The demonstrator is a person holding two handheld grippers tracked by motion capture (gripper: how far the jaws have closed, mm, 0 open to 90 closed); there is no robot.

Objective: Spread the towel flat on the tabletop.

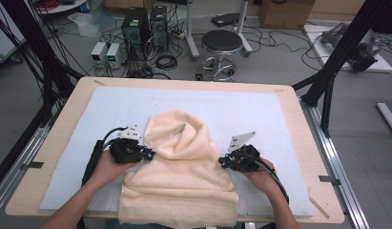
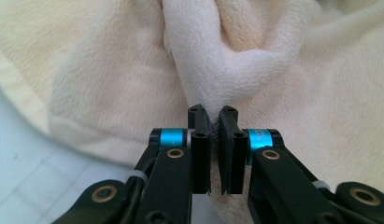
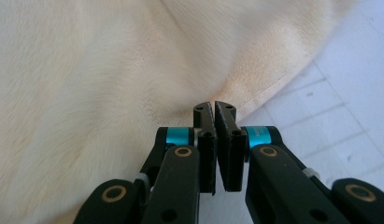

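Two grippers pinch one towel [image 1: 181, 167].
Left gripper [image 2: 214, 122] clamps a fold; right gripper [image 3: 214, 114] clamps the hem, on the tabletop [image 1: 289, 102].

Wooden table [image 1: 298, 124] overlaid with pale blue mat [image 1: 260, 114]. On floor behind: round black stool [image 1: 221, 42] on chrome base, two black computer towers [image 1: 145, 26], two small white power supplies [image 1: 106, 51], loose cables [image 1: 166, 62]. Cardboard box [image 1: 285, 12] at back.
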